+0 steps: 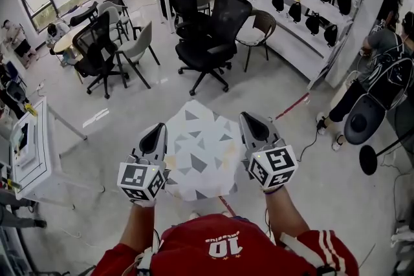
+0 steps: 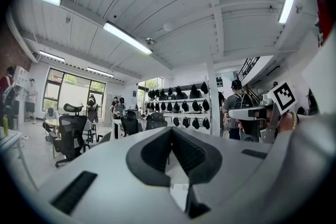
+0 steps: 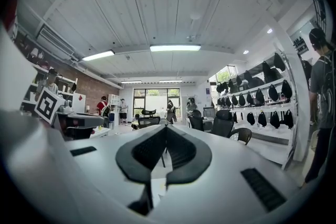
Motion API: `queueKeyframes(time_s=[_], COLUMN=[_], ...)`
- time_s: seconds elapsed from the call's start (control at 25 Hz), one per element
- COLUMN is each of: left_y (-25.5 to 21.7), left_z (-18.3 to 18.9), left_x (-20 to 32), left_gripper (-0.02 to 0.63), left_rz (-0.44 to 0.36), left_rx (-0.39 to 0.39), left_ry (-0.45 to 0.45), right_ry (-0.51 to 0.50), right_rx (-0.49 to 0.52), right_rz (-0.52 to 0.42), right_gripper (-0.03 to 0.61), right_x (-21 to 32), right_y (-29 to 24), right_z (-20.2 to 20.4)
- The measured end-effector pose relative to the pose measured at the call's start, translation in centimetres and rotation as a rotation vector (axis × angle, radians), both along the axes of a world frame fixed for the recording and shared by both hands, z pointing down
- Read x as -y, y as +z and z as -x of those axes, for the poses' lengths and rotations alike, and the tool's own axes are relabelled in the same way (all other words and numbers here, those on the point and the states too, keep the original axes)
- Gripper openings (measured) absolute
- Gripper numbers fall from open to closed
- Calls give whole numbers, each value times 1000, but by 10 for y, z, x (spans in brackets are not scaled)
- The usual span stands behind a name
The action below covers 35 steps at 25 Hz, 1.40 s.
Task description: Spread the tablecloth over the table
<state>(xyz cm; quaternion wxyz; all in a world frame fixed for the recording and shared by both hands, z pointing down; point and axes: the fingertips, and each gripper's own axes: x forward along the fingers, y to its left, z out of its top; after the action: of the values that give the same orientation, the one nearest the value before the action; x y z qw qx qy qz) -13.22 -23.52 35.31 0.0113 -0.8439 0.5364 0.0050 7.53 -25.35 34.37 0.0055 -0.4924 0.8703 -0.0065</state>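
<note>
2 grippers, both clamped.

Item 1, left gripper (image 1: 157, 134): held level, jaws pressed together on one edge of the tablecloth (image 1: 202, 150). A white strip of the cloth shows between the pads in the left gripper view.

Item 2, right gripper (image 1: 249, 123): held level, jaws likewise closed on the opposite edge, with a pale sliver of cloth pinched low between them.

Item 3, tablecloth: white with grey triangles. It hangs bunched and partly folded between the 2 grippers in front of the person's chest, above bare floor (image 1: 129, 119) and touching no table.

Handling note (judgement): the step in hand is carrying and opening the cloth.
- Keep both grips firm.
- Draw the grippers apart evenly so the folds fall out.
- Hold the edge level.
- Lay the far side down first.

Surroundings: office chairs (image 1: 207, 42) stand well ahead, and a small white table (image 1: 39, 158) is off to the left. I cannot tell which table is meant.
</note>
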Motion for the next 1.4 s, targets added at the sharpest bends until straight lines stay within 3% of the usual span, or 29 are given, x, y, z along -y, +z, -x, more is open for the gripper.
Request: queueKeyframes(time_s=[0.68, 1.4], left_y=[12, -4], left_z=[11, 8], left_x=[2, 4], left_gripper=[8, 9], left_rz=[16, -13], left_rx=[4, 2], left_ry=[-4, 2], right_ry=[-14, -4], right_rx=[-12, -14], right_rz=[55, -9], right_gripper=[15, 14], right_x=[8, 2], right_y=[26, 9], right_z=[7, 11])
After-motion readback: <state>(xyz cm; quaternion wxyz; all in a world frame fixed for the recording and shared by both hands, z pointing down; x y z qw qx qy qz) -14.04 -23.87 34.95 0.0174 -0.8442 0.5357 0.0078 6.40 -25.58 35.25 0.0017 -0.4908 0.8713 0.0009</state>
